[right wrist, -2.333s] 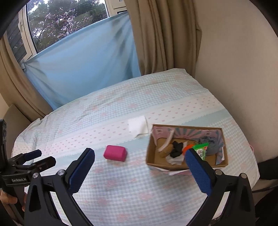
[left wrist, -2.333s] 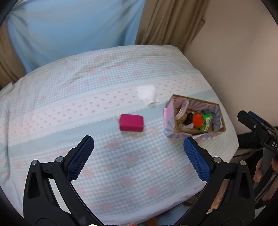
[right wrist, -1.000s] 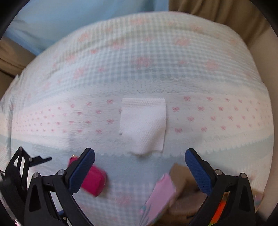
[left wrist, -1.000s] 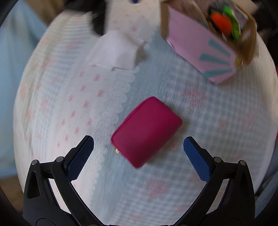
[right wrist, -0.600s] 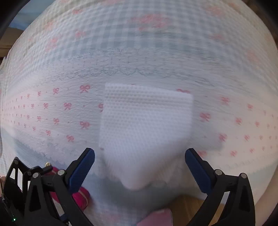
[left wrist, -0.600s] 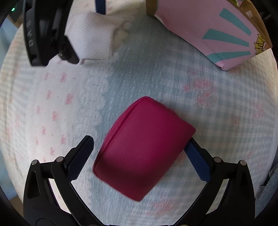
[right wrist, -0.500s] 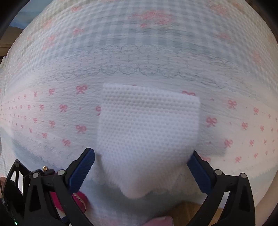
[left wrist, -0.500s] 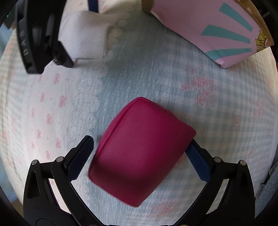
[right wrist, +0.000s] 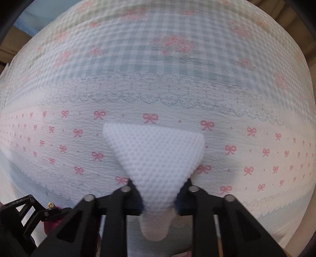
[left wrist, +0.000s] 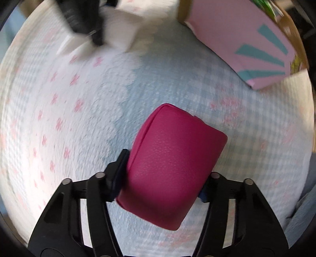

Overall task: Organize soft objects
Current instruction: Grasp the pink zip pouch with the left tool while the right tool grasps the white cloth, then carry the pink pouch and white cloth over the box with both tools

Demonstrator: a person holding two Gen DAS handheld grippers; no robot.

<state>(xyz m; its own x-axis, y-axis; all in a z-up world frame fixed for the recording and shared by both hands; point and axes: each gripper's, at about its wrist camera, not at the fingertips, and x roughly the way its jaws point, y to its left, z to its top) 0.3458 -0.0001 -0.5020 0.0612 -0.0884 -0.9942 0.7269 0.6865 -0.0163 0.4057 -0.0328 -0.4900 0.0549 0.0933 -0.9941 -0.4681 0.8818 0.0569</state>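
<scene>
My left gripper [left wrist: 162,176] is shut on a magenta pouch [left wrist: 169,164], squeezing its near end on the bedspread. My right gripper [right wrist: 159,194] is shut on a white dimpled cloth [right wrist: 158,156], which bunches into a triangle between the fingers. The right gripper also shows blurred at the top of the left wrist view [left wrist: 83,17], on the cloth [left wrist: 122,33]. The left gripper's frame [right wrist: 21,211] and a bit of the pouch [right wrist: 53,217] show at the lower left of the right wrist view.
A cardboard box with a pink and teal side [left wrist: 246,43] stands at the upper right of the left wrist view, close to the pouch. The bedspread [right wrist: 158,59], checked blue with pink bows, fills both views.
Both grippers have closed: the left on the magenta pouch, the right on the white cloth, which has gathered from a flat square into a bunched triangle.
</scene>
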